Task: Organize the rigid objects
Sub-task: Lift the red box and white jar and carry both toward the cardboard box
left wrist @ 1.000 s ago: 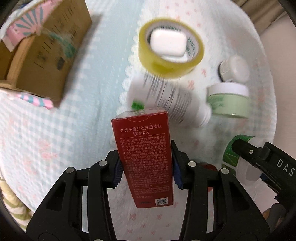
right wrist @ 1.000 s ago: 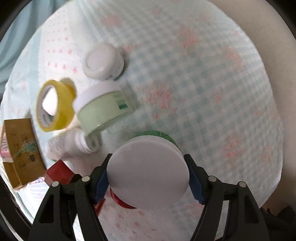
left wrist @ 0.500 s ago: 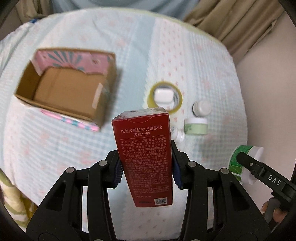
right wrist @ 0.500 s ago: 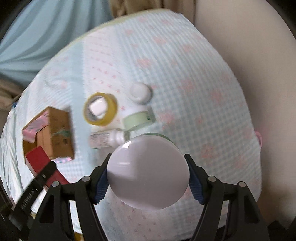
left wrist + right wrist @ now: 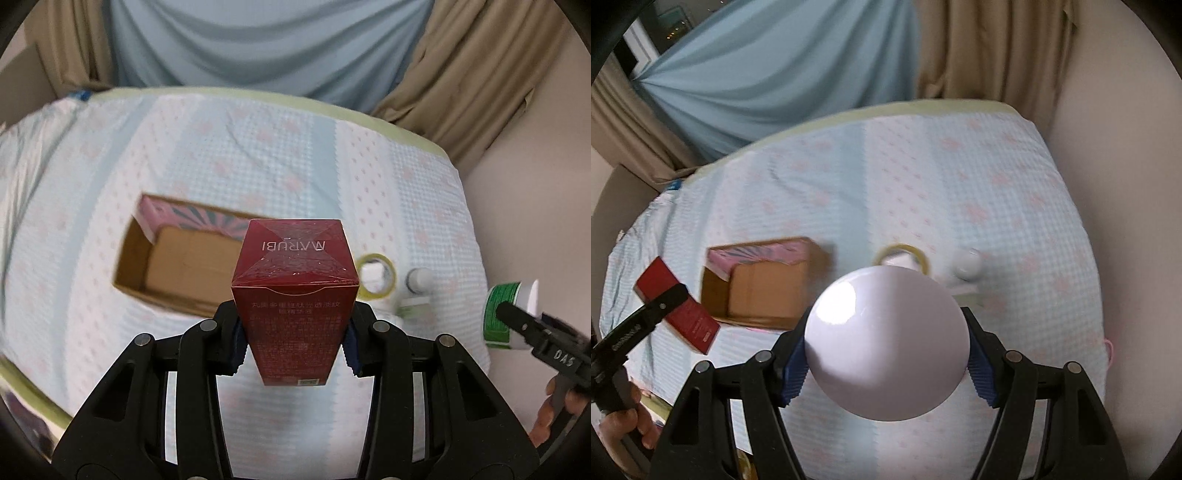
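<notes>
Left claw is clamped on a red carton, held above the bed; only its own view shows the "MARUBI" end flap. Right claw is clamped on a white-lidded jar; only the left view shows its green label. An open cardboard box sits toward the bed's left edge, a tape roll toward its right.

Both wrist views look down and forward from high above the bed, sharing the cardboard box and tape roll.
</notes>
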`<state>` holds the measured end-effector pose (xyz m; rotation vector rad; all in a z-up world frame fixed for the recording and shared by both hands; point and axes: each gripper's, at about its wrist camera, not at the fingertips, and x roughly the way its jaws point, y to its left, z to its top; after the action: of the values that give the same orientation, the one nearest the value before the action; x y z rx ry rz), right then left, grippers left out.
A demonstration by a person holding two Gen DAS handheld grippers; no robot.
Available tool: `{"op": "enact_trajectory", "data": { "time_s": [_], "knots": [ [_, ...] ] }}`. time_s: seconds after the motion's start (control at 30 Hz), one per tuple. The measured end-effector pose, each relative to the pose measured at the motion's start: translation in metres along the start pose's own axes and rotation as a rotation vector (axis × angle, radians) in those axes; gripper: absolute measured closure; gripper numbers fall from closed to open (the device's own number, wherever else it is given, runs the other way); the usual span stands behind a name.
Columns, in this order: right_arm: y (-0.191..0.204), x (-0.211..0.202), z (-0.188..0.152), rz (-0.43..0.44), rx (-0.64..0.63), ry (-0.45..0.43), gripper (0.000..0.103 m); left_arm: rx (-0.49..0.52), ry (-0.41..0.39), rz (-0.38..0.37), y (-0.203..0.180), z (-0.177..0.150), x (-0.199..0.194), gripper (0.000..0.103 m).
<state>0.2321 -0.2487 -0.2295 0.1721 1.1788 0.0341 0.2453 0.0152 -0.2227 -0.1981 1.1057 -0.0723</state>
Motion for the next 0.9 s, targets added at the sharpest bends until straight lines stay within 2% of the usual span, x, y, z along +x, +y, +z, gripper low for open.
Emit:
{"op": "enact_trajectory", "data": {
  "time_s": [0.23,0.37,0.5,0.67,0.9],
  "knots": [
    [0.099,0.014,0.01,0.022,-0.005,-0.02,0.035,0.072,0.041,-0.025,0.077,0.028,0.007,0.066],
    [0.151,0.038,0.013,0.028,-0.011,-0.007,0.035,0.095,0.084,-0.022,0.123,0.042,0.029,0.066],
    [0.196,0.075,0.012,0.025,-0.03,0.041,0.035,0.11,0.14,-0.002,0.162,0.051,0.062,0.066],
    [0.235,0.133,0.009,0.003,-0.097,0.114,0.035,0.125,0.205,0.015,0.194,0.052,0.109,0.066],
    [0.248,0.201,0.005,-0.009,-0.144,0.186,0.035,0.132,0.292,0.016,0.207,0.047,0.17,0.066]
  ]
}}
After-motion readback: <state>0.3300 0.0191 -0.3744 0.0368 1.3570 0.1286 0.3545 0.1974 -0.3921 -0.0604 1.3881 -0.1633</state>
